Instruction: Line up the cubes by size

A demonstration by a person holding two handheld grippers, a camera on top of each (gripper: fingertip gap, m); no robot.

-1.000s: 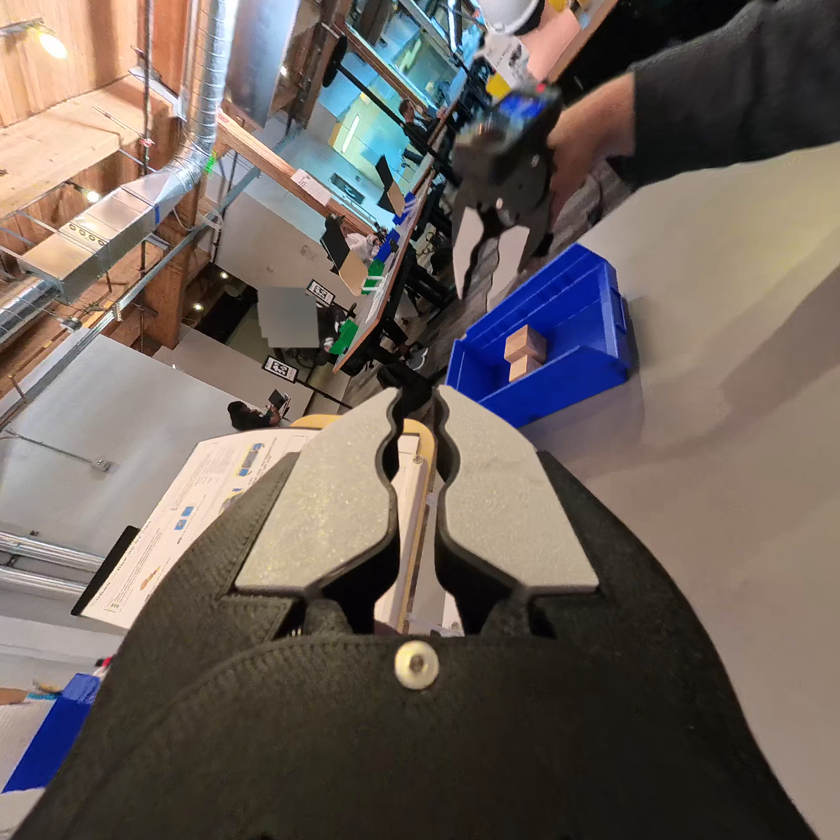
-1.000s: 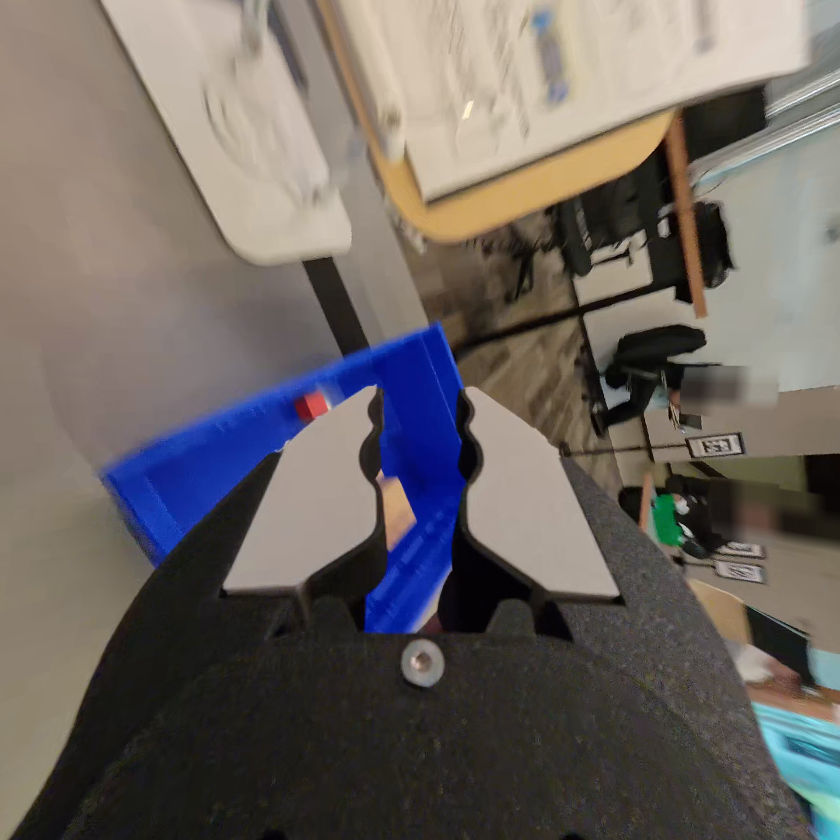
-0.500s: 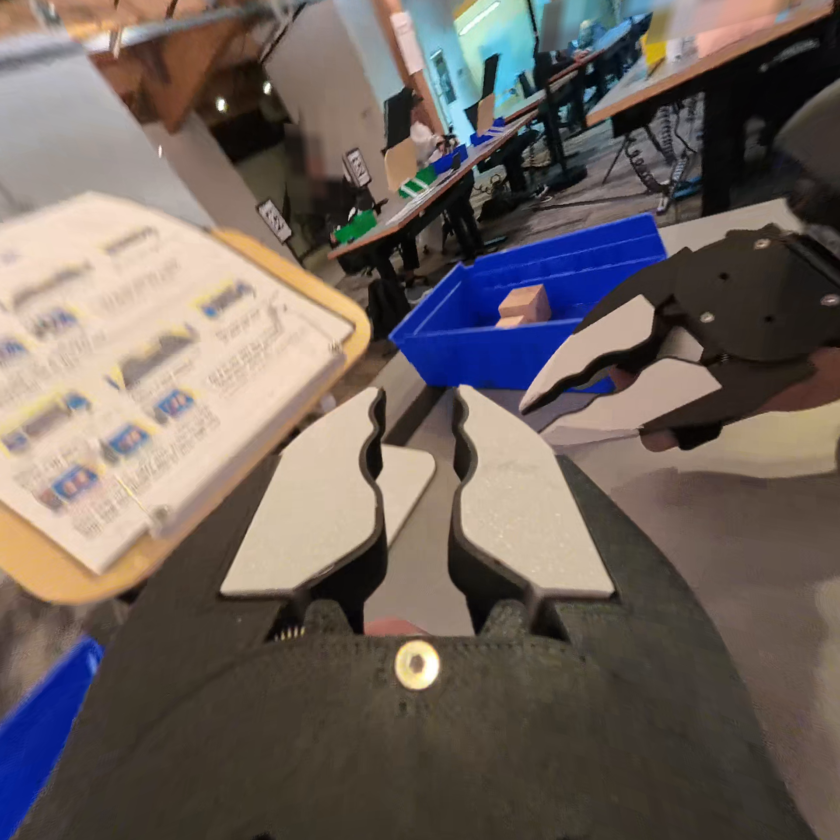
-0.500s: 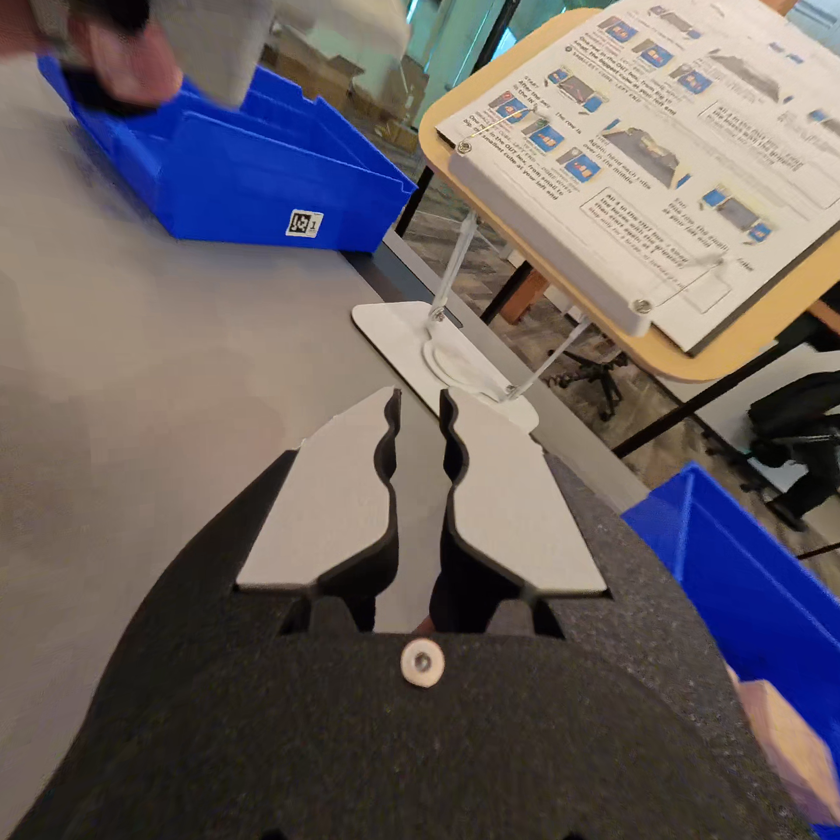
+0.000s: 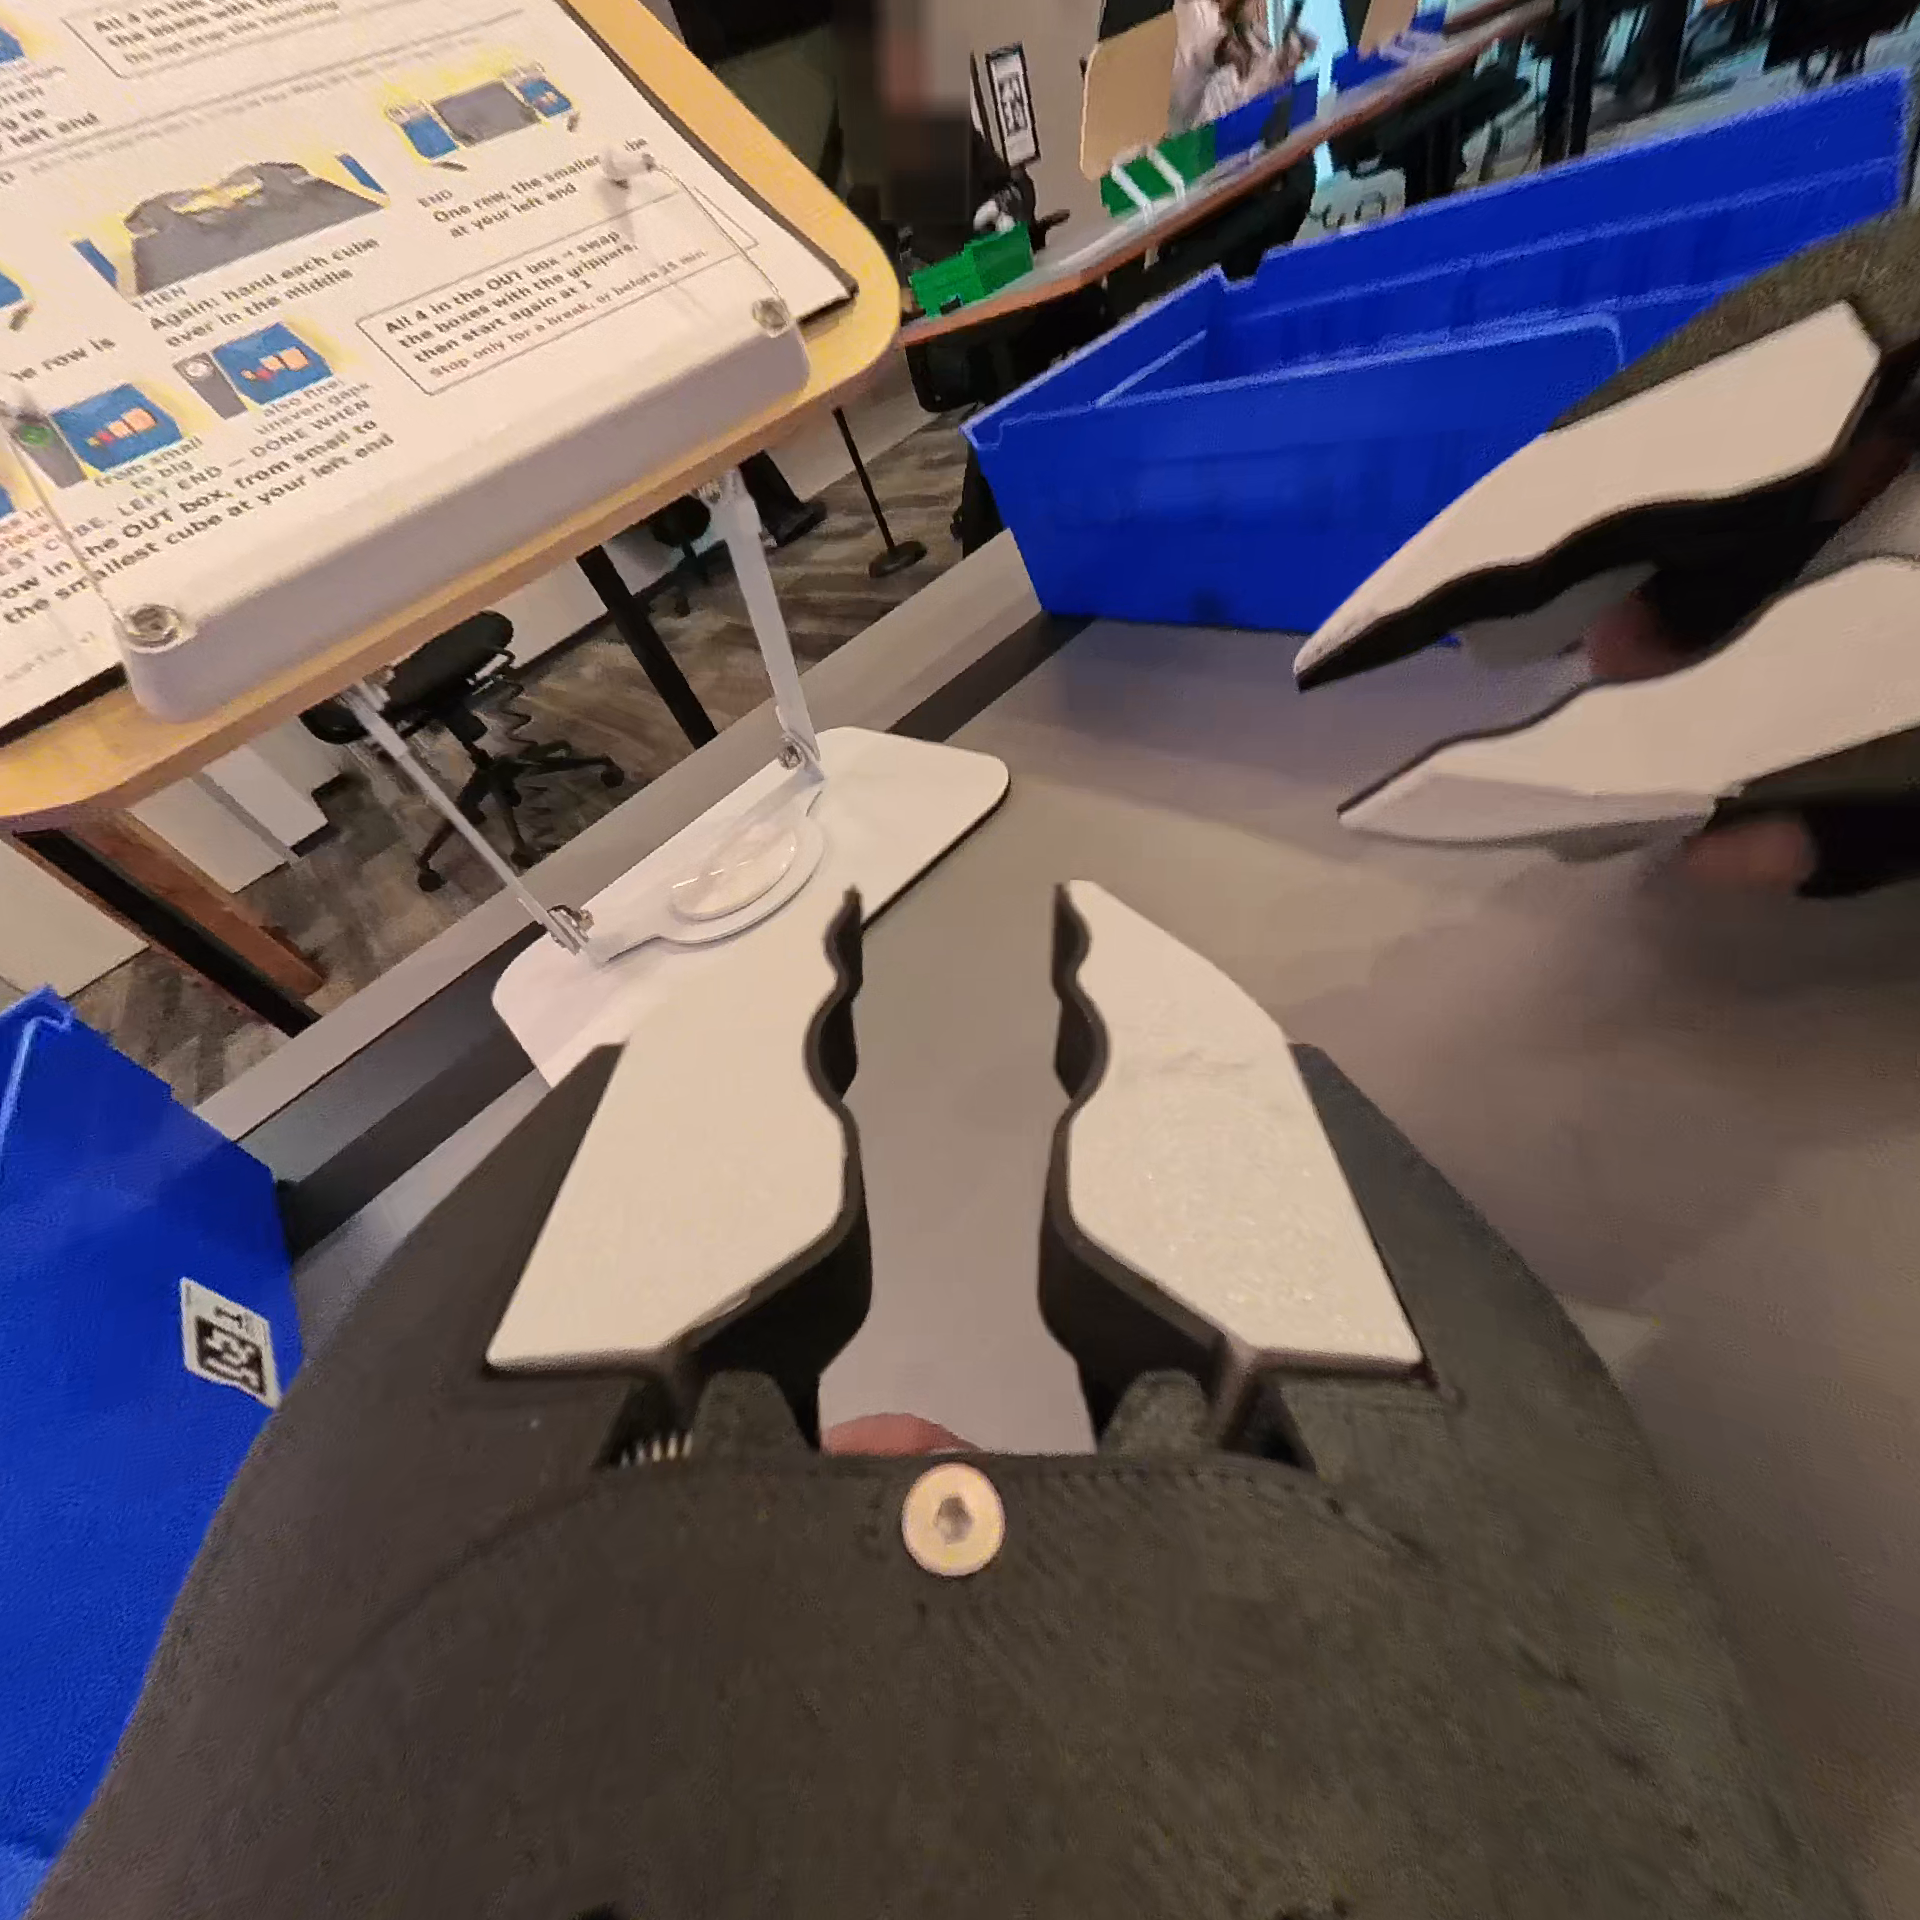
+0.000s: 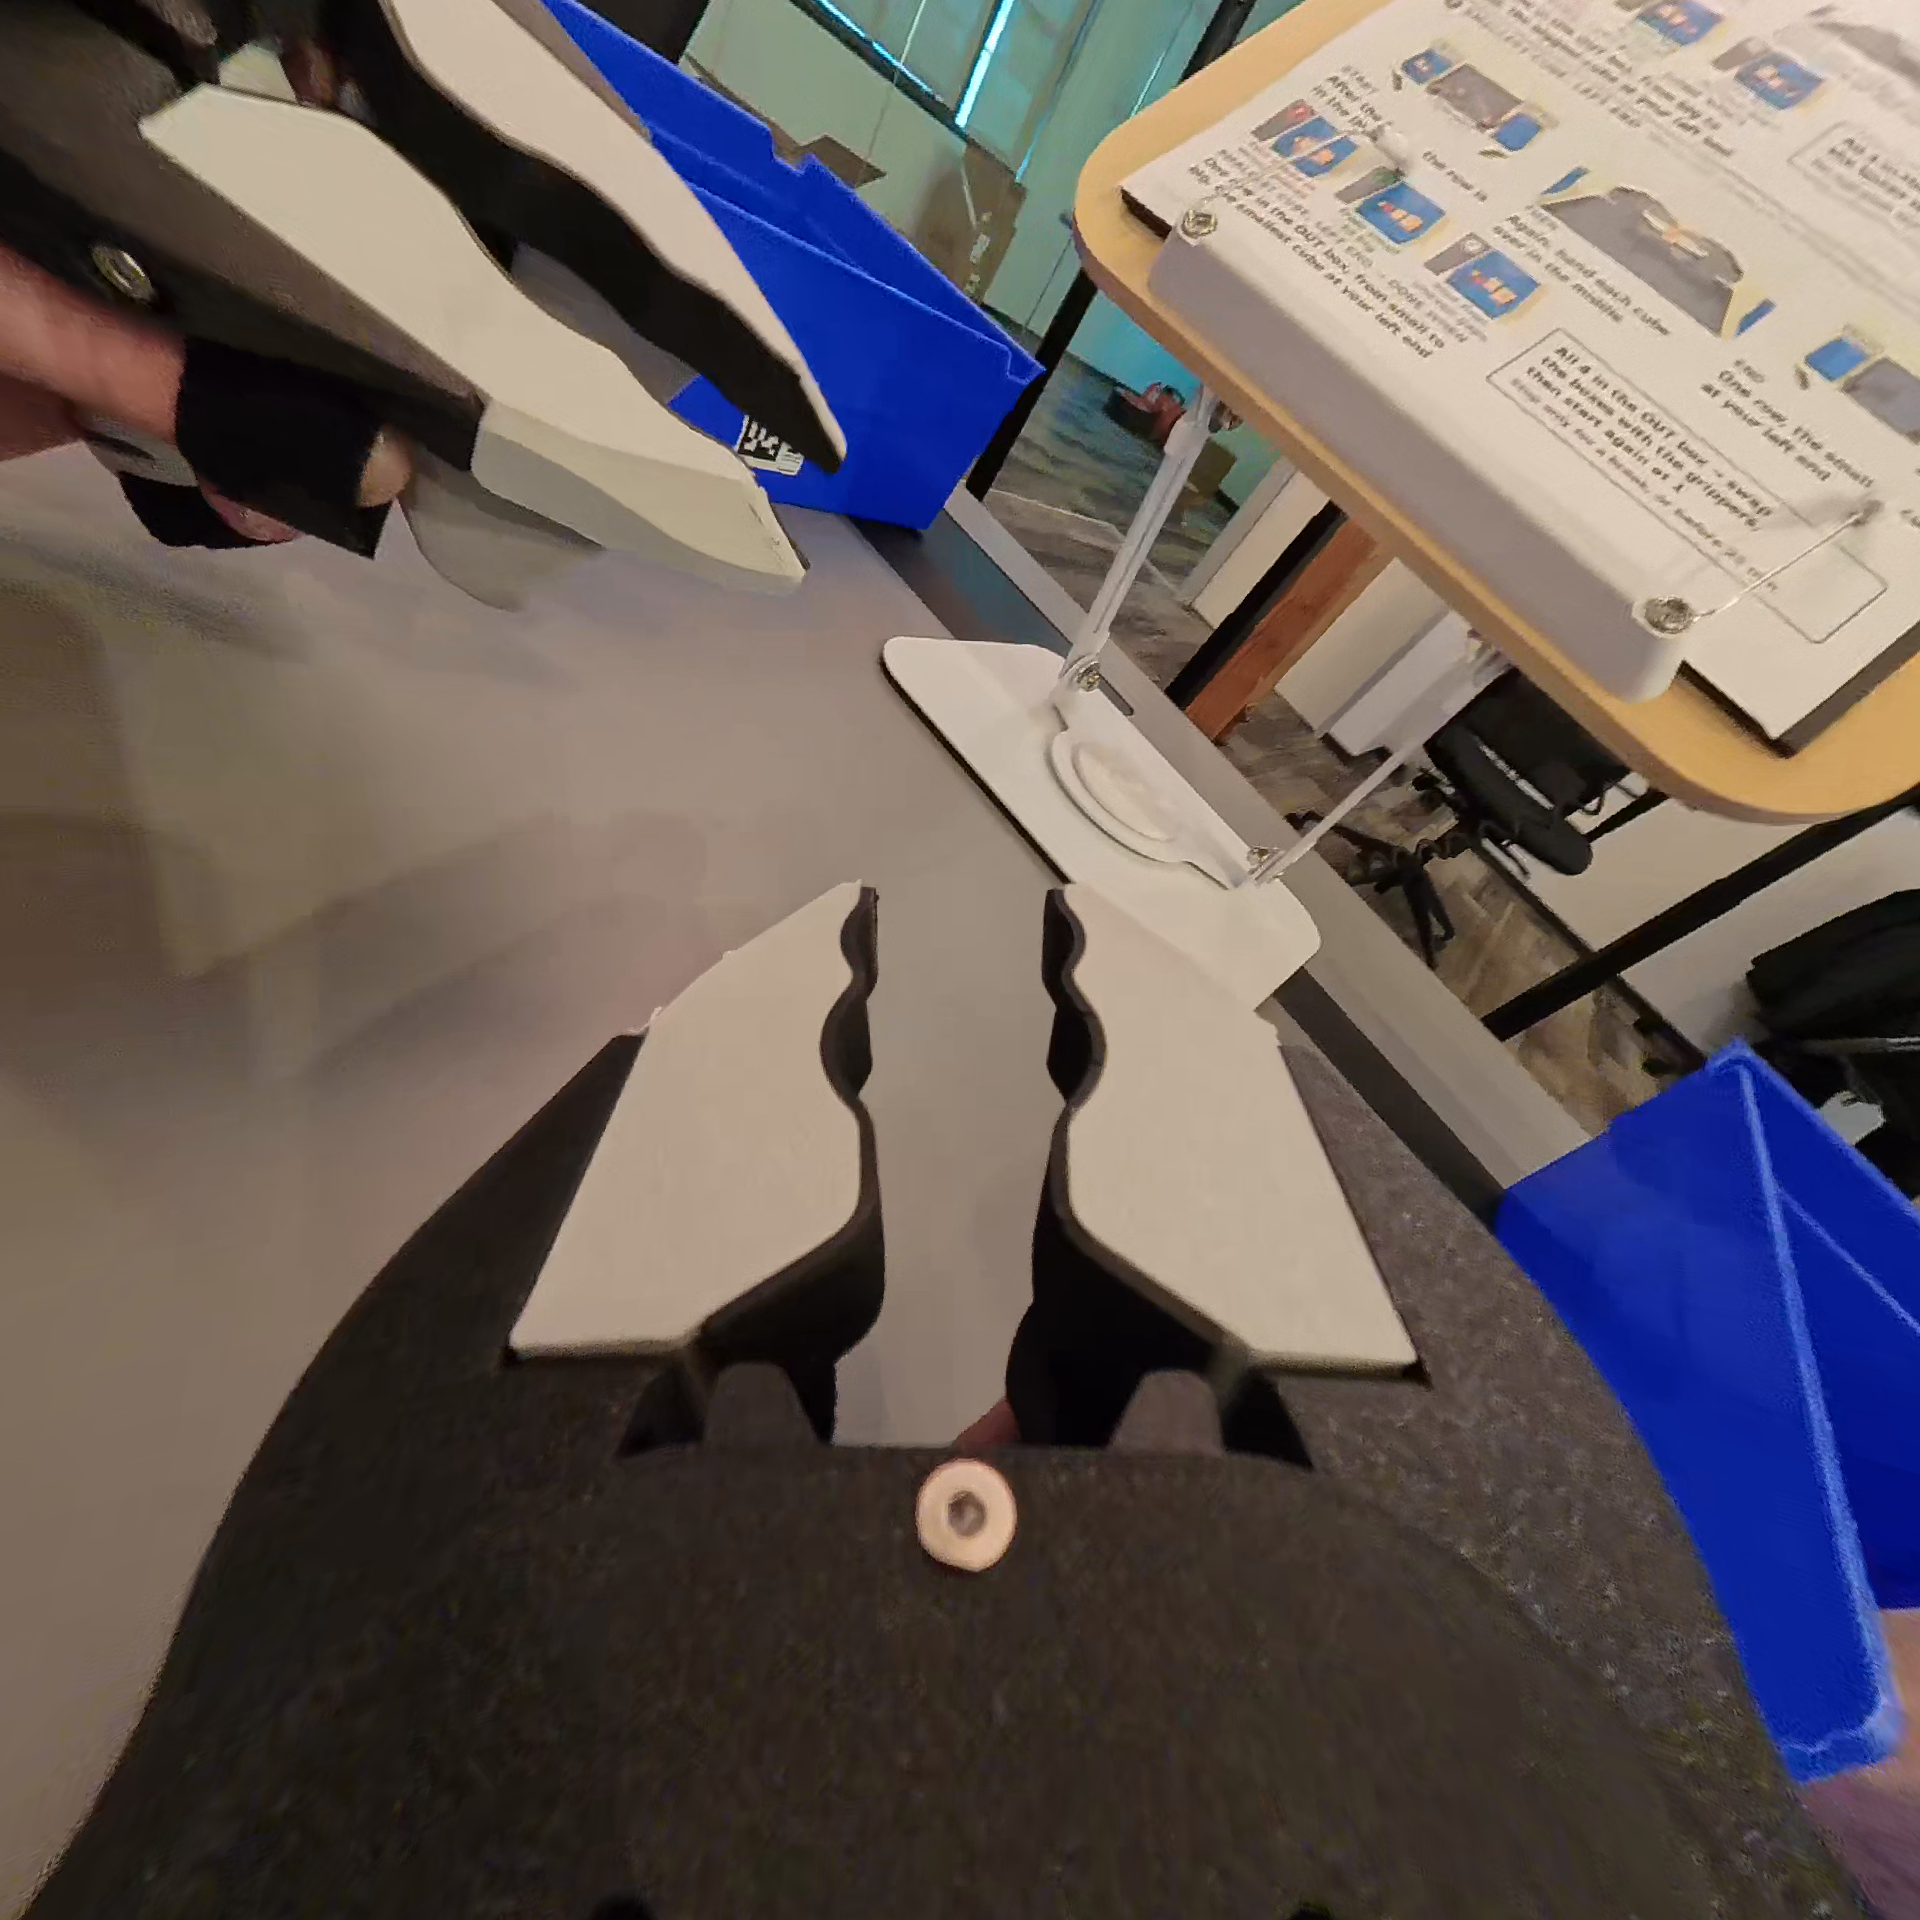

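Grippers, left and right, hang parted and empty above the table; no cube visible, so next move likely reaches into a bin.

Left gripper jaws apart, bare, over table

- Left wrist view: low over the bench, facing the stand base closely.
- Right wrist view: same base, seen from its other side.
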